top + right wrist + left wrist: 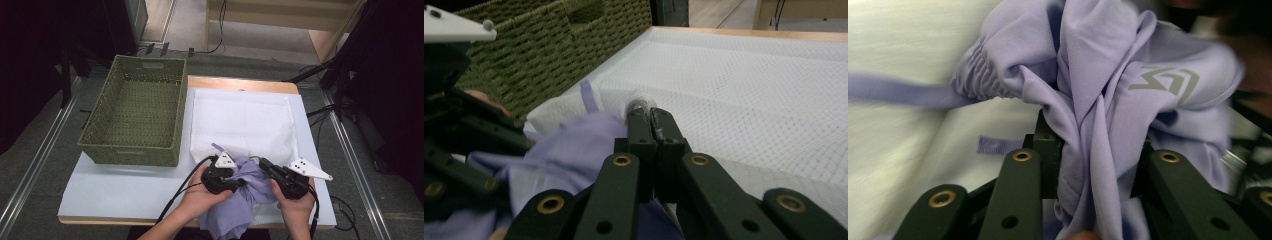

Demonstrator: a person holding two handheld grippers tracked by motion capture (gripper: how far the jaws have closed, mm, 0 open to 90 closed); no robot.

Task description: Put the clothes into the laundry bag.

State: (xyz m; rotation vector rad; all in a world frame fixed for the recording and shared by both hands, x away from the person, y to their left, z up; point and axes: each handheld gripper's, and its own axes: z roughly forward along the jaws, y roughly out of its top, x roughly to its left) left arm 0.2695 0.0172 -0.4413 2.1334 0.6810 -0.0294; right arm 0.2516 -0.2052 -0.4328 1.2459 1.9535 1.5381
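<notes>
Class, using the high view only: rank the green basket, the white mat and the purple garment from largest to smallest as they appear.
1. White mat and basket: too alike to rank.
2. Garment, clearly smallest, though bunched up.

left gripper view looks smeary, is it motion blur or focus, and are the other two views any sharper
Left gripper view: the white cloth and the right edge streak sideways, which suggests motion blur, while the lilac garment near the fingers stays fairly crisp. Right gripper view: sharp on the green basket, softer on the near garment. High view: evenly lit and sharp, dark toward the side edges.
</notes>
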